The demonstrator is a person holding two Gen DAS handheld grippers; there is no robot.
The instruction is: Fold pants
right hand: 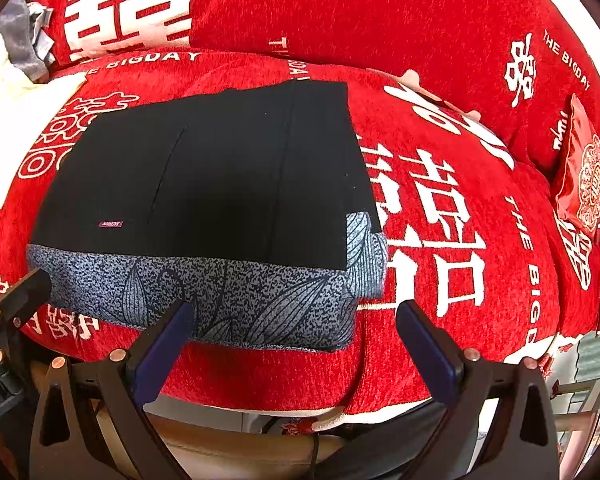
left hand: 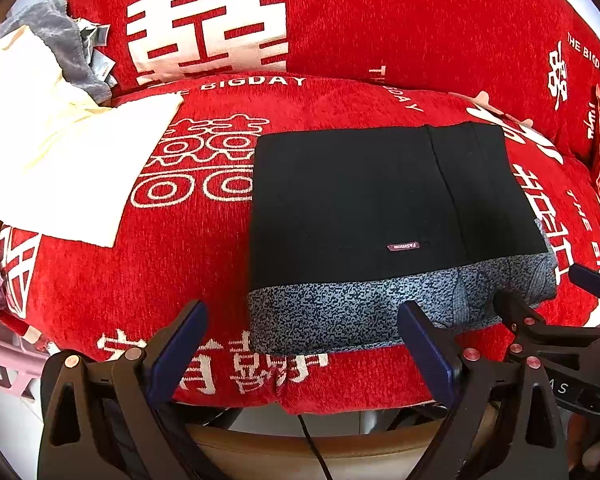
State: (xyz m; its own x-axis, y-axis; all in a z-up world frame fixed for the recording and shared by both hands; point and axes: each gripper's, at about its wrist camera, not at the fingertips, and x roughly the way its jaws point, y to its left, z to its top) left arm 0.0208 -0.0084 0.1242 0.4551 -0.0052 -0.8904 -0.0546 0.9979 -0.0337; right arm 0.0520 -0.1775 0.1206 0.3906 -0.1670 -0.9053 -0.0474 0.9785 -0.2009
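Black pants (left hand: 360, 200) (right hand: 220, 172) lie folded into a flat rectangle on a red sofa seat, a small label near their front edge. Under them sits a folded blue-speckled garment (left hand: 332, 312) (right hand: 204, 292) whose near edge sticks out. My left gripper (left hand: 304, 340) is open, hanging in front of the stack's near left corner with nothing between its fingers. My right gripper (right hand: 296, 336) is also open, its left finger (right hand: 168, 340) over the speckled cloth's front edge. In the left wrist view the right gripper (left hand: 548, 292) shows at the right side.
Cream cloth (left hand: 60, 152) and a grey towel (left hand: 60, 36) lie at the sofa's left end. A red packet (right hand: 580, 176) leans at the right. The red cover (right hand: 440, 60) with white lettering spreads over seat and backrest. A cable (left hand: 312, 444) hangs below the seat edge.
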